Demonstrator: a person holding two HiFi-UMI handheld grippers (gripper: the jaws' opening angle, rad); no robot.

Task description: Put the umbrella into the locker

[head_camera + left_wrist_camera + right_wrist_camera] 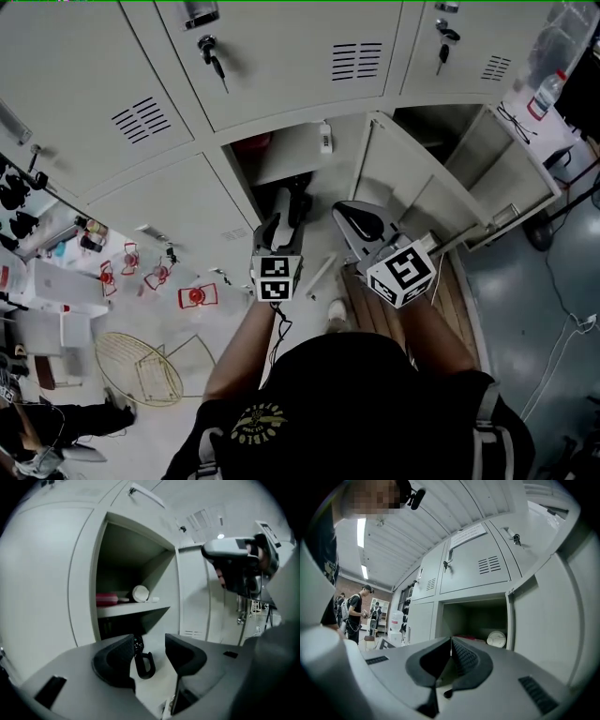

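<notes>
While the left hand-held gripper (149, 641) stands spread, the umbrella's hooked handle (152, 664) shows just beyond the gap between its jaws.

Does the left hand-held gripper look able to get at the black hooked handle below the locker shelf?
Probably yes. The left hand-held gripper faces the open locker with its jaws apart, and the black hooked handle shows in the gap between them. Nothing visible stands in the way.

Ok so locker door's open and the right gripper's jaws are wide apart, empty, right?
Not quite. The right gripper has its jaws closed together, not wide apart; the right gripper view shows it. They are empty, and the locker door is open.
</notes>
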